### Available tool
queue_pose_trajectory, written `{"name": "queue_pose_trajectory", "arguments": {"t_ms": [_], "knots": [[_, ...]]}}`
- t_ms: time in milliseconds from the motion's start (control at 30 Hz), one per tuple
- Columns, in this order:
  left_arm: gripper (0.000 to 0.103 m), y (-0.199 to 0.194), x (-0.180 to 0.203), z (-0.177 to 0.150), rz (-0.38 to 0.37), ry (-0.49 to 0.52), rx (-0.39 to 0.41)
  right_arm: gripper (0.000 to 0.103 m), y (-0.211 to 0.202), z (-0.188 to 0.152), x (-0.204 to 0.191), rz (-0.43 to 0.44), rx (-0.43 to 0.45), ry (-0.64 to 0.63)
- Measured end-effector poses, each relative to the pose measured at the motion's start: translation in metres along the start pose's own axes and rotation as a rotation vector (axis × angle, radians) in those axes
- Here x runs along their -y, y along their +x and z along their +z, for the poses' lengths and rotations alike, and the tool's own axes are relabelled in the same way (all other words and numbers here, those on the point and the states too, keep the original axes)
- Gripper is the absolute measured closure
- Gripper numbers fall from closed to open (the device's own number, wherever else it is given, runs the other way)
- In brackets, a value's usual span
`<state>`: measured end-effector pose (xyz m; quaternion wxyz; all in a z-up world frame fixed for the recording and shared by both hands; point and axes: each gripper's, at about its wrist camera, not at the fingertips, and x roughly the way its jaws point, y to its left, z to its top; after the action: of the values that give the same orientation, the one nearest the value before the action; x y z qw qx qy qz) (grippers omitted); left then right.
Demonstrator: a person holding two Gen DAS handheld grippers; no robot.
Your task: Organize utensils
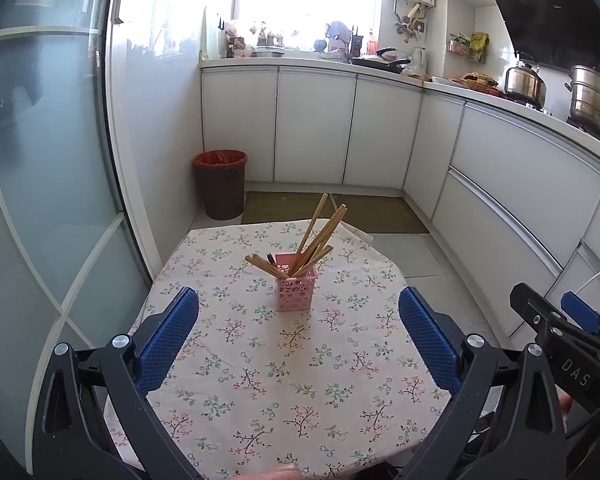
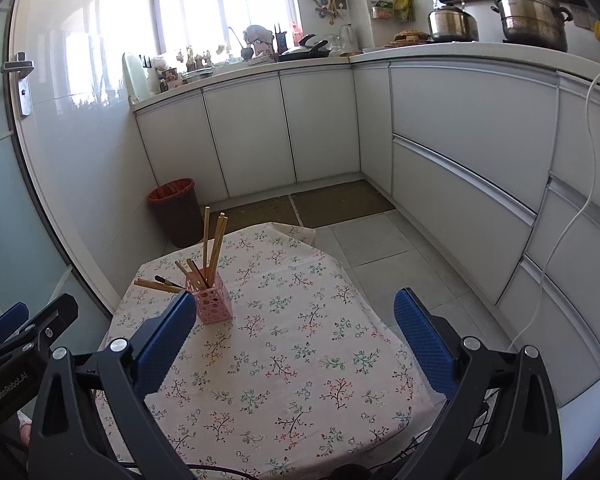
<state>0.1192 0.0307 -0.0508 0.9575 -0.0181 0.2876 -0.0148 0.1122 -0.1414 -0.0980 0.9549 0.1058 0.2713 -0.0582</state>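
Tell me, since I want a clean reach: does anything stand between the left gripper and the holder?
Nothing visible does. Only bare tablecloth lies between the open left gripper and the holder with its chopsticks.

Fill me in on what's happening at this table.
A person holds a two-finger gripper in each hand over a small table with a flowered cloth. Both the left gripper and the right gripper are open and hold nothing. A pink holder stands on the cloth with wooden chopsticks leaning in it at various angles, plus one dark-tipped utensil. No loose utensils show on the cloth.
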Motion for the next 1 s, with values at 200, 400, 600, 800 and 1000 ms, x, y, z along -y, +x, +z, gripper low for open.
{"name": "queue_pose_trajectory", "arguments": {"t_ms": [200, 400, 600, 800, 1000], "knots": [[0.007, -0.0016, -0.0019, 0.0012, 0.002, -0.006, 0.003, 0.007, 0.0005, 0.0017, 0.0, 0.005, -0.009, -0.006], [0.007, -0.0042, -0.0021, 0.002, 0.005, -0.008, 0.011, 0.007, -0.0006, 0.0029, -0.001, 0.007, -0.007, -0.004], [0.007, -0.005, -0.0025, 0.0028, 0.005, -0.012, 0.013, 0.007, -0.0015, 0.0039, -0.0003, 0.01, -0.012, 0.0], [0.007, -0.0042, -0.0031, 0.0036, 0.007, -0.013, 0.012, 0.007, -0.0021, 0.0053, -0.0005, 0.011, -0.011, -0.003], [0.007, -0.0034, -0.0023, 0.0038, 0.007, -0.013, 0.01, 0.007, -0.0023, 0.0059, -0.0005, 0.011, -0.011, 0.0]]}}
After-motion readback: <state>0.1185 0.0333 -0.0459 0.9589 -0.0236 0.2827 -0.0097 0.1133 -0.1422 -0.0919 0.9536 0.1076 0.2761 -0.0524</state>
